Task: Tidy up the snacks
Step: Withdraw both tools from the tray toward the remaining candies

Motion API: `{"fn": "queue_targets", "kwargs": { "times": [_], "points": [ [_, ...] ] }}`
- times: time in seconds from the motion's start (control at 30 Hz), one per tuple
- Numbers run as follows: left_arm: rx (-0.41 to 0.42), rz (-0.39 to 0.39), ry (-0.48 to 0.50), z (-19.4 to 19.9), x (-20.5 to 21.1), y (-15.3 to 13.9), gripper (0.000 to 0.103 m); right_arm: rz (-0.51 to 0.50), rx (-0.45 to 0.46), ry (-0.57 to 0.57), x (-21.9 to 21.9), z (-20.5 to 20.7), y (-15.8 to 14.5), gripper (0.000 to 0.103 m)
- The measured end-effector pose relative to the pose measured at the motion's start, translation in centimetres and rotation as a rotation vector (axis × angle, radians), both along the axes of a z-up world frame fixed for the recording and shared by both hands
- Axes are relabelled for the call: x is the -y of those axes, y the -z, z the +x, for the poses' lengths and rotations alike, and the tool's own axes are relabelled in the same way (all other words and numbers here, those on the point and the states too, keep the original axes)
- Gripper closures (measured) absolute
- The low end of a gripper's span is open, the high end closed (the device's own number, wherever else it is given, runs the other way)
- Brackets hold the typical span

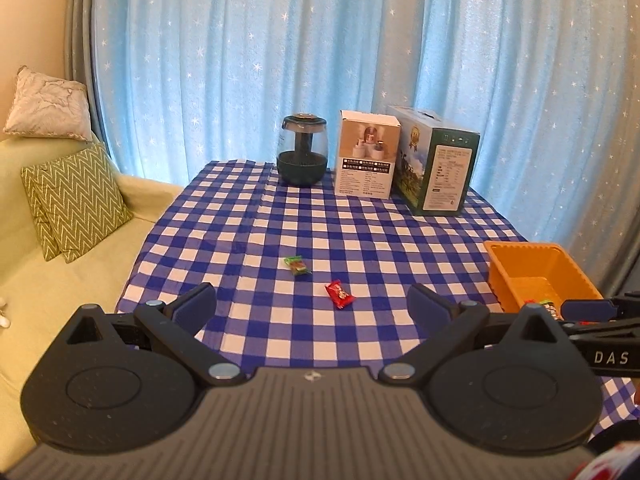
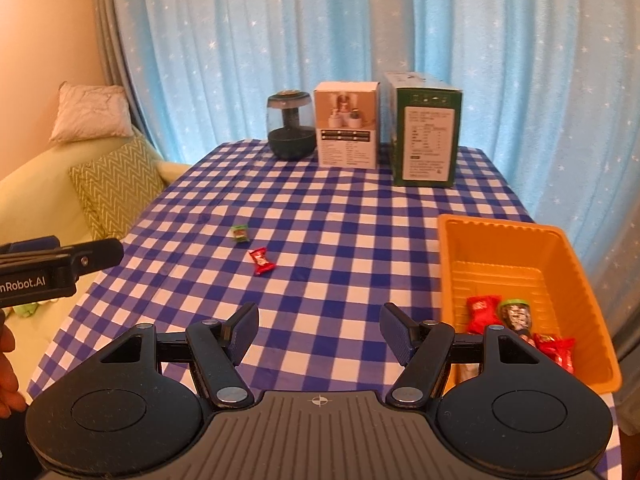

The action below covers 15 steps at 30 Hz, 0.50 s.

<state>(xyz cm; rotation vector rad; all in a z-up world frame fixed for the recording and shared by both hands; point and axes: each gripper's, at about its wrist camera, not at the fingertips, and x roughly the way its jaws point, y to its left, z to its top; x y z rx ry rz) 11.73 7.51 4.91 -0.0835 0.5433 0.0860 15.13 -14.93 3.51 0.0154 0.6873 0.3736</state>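
A red wrapped candy (image 1: 339, 295) (image 2: 262, 262) and a green wrapped candy (image 1: 297, 265) (image 2: 240, 233) lie on the blue checked tablecloth (image 1: 280, 220) (image 2: 340, 216). An orange tray (image 1: 560, 264) (image 2: 452, 264) at the right holds several red snacks (image 2: 482, 312) and a green-topped one (image 2: 516, 314). My left gripper (image 1: 313, 307) is open and empty, above the cloth just short of the red candy. My right gripper (image 2: 319, 334) is open and empty, left of the tray. Each gripper shows at the edge of the other's view.
A dark humidifier (image 1: 302, 151) (image 2: 289, 126), a white box (image 1: 366, 154) (image 2: 347, 124) and a green box (image 1: 438, 168) (image 2: 426, 130) stand along the table's far edge before a blue curtain. A pale sofa (image 1: 60, 300) with cushions (image 1: 74, 204) is at the left.
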Motion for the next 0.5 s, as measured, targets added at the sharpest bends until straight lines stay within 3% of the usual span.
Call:
{"fn": "queue_targets", "kwargs": {
  "times": [0.17,0.5],
  "points": [
    [-0.011,0.029,-0.001,1.5,-1.1,1.0,0.002,0.000,-0.011,-0.015,-1.3,2.1,1.0,0.036],
    [-0.092,-0.010,-0.031,6.5,-3.8,4.4,0.003,0.007,-0.005,-0.068,-4.0,6.7,4.2,0.036]
  ]
}}
